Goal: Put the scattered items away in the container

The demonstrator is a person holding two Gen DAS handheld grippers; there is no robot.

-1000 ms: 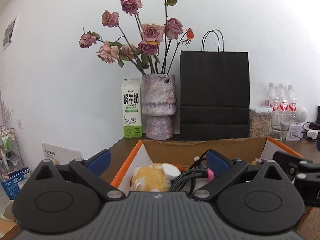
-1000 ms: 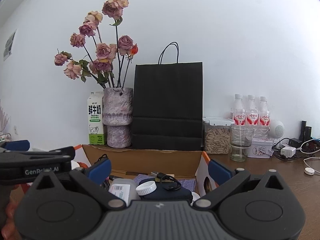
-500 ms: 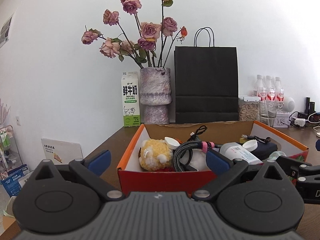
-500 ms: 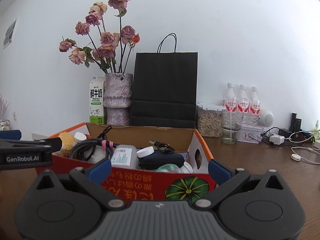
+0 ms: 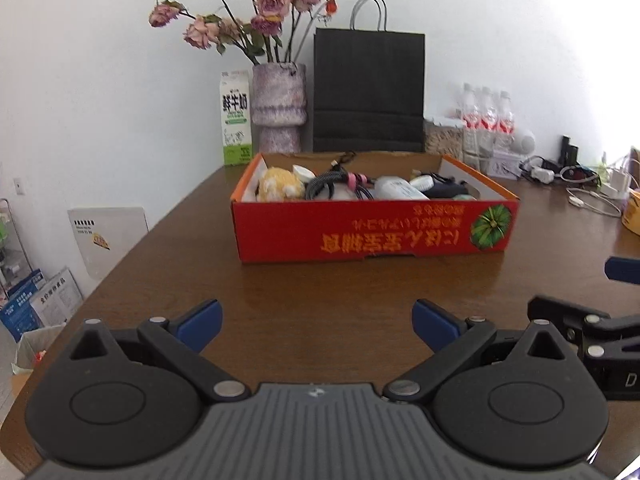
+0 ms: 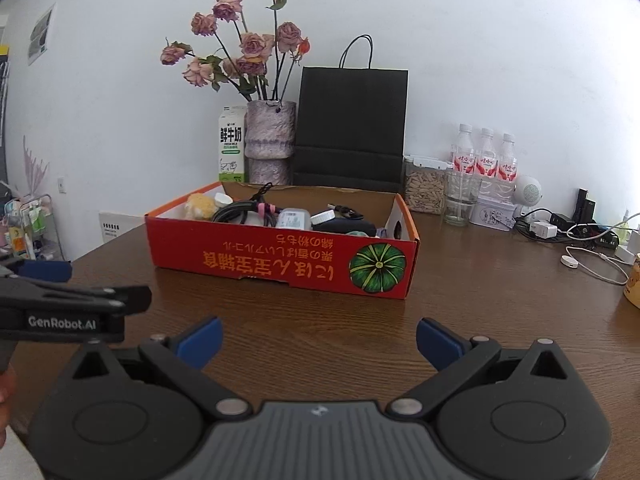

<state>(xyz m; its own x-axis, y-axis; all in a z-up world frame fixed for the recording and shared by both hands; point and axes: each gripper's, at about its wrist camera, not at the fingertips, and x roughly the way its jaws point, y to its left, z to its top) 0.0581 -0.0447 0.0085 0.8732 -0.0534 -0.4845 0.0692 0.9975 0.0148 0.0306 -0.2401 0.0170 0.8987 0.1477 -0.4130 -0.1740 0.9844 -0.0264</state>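
Note:
A red cardboard box (image 5: 372, 232) with a pumpkin print stands on the brown table; it also shows in the right wrist view (image 6: 280, 260). Inside lie a yellow plush toy (image 5: 280, 189), a coiled black cable (image 5: 334, 184) with a pink tie, a white bottle (image 5: 394, 189) and a dark pouch (image 6: 348, 226). My left gripper (image 5: 316, 322) is open and empty, well back from the box over bare table. My right gripper (image 6: 318, 340) is open and empty, also short of the box.
Behind the box stand a milk carton (image 5: 237, 118), a vase of dried roses (image 5: 279, 108), a black paper bag (image 5: 369, 92), a seed jar (image 6: 425, 188), a glass (image 6: 460, 200) and water bottles (image 6: 486, 158). Chargers and cables (image 6: 580, 240) lie at the far right.
Both grippers have pulled back and away from above the box; the box now sits farther off, with bare table between it and the open fingers.

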